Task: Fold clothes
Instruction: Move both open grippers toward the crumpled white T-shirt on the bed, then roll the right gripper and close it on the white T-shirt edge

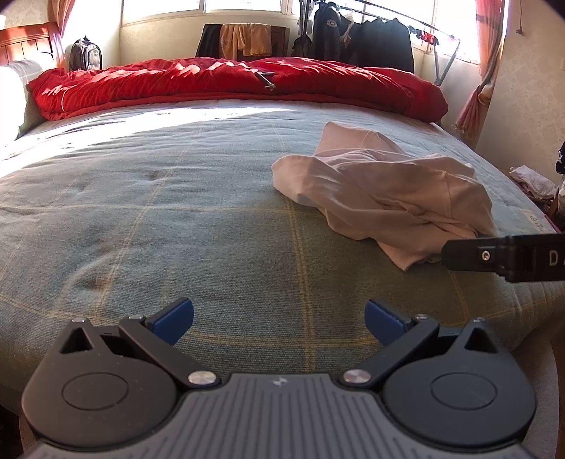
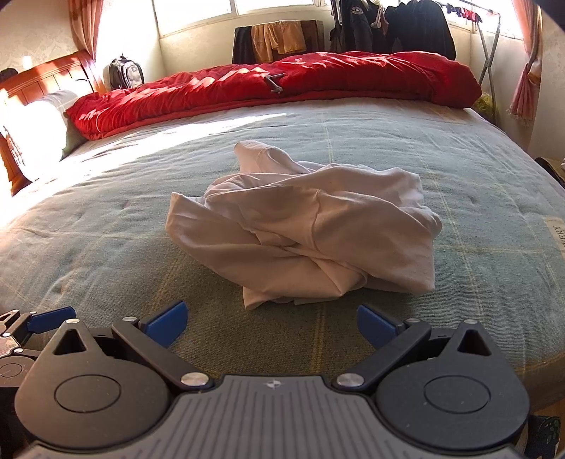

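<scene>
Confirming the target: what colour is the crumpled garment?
Pale pink-white garment, clearest in the right wrist view.

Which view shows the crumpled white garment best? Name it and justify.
The right wrist view: the white garment lies centred ahead of the open right gripper, whole and unobstructed. In the left wrist view it sits off to the right, its near edge partly hidden behind the right gripper's body.

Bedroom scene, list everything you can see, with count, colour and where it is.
garment: one, pale pink-white, crumpled on the bed's near part
bed cover: one, grey-green plaid, spread over the bed
quilt: one, red, bunched along the far edge
backpack: one, grey, far left corner
headboard: one, wooden, left
hanging clothes: several, dark, on a rack by the window
left gripper: open, over bare cover
right gripper: open, just short of the garment
</scene>
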`<state>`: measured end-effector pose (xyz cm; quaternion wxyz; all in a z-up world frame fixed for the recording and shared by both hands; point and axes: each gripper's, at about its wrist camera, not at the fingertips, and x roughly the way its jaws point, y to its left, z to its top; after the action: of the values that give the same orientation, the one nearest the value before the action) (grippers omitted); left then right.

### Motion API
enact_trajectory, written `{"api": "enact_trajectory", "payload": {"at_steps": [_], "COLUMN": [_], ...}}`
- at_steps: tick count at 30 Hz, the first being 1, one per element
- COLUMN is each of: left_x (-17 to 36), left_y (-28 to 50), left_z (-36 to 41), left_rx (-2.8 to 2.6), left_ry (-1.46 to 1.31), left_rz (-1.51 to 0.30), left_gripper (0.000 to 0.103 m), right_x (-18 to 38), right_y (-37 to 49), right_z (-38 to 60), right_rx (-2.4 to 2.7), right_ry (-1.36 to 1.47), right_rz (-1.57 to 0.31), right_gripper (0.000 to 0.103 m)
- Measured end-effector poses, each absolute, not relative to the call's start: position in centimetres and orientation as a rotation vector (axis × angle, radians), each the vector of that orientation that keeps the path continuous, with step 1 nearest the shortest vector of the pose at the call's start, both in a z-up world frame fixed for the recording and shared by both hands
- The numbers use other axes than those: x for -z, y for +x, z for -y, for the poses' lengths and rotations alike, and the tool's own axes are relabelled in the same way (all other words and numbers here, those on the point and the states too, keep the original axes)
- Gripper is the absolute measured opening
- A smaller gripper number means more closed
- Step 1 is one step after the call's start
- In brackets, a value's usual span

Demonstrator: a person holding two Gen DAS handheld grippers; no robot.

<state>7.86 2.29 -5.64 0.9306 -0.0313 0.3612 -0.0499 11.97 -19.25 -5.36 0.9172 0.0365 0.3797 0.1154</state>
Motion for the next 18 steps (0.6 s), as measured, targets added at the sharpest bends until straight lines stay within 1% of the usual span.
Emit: {"api": "enact_trajectory", "payload": {"at_steps": [5,10,13,18], "left_x": [5.8,6.1,5.9,5.4], "left_y": [8.5,9.9,10.1,11.0], "left_z": [-2.2,-1.9,-1.8,-1.5], "left_rx": [0.153,0.148,0.181,0.173], "left_ry": [-0.075,-0.096,-0.123,-0.175], "left_rz": [-0.723,-0.795,-0.766,-0.768], "left_gripper": [0.103,0.103,0.103,0.103], "right_x": [5.8,6.0,5.9,5.8], "right_y": [12.7,13.0,12.8,13.1], "right_z": [20.2,21.1,21.4,21.9], "right_rx": [-0.242,-0.268,-0.331,-0.376], "right_ry": [0.115,0.126,0.116,0.113], "right_rz": [-0.774,-0.736,-0.682,-0.666], "right_gripper": [0.103,0.103,0.103,0.103]}}
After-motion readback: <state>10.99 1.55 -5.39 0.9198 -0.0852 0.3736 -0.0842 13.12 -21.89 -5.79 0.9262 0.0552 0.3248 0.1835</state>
